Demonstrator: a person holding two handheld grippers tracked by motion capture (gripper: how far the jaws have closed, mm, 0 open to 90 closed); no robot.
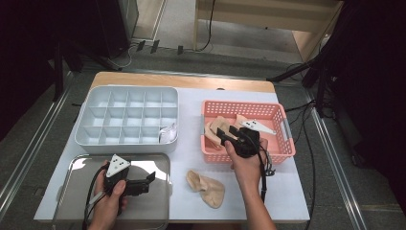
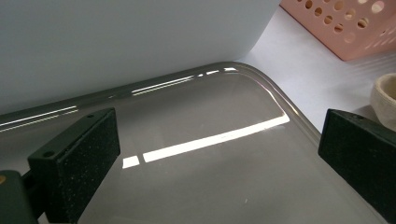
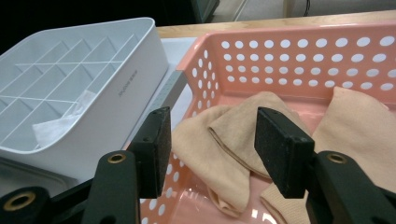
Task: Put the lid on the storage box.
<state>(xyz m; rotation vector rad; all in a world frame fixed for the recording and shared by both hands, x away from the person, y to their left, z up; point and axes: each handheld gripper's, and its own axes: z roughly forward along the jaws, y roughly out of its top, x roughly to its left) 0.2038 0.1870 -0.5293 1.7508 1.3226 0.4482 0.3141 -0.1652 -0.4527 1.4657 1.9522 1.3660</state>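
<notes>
right tongs (image 3: pixel 210 149) gaping, empty, poised over beige socks (image 3: pixel 233 140) inside pink basket (image 3: pixel 299 51). left tongs (image 2: pixel 219 154) wide apart, empty, over metal tray (image 2: pixel 210 186) on counter (image 1: pixel 191 153).

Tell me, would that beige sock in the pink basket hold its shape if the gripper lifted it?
Probably not. The beige sock lies folded and creased in the pink basket, so it looks soft and would likely droop. It seems thin and light, and the open right gripper should pinch its knit without slipping.
</notes>
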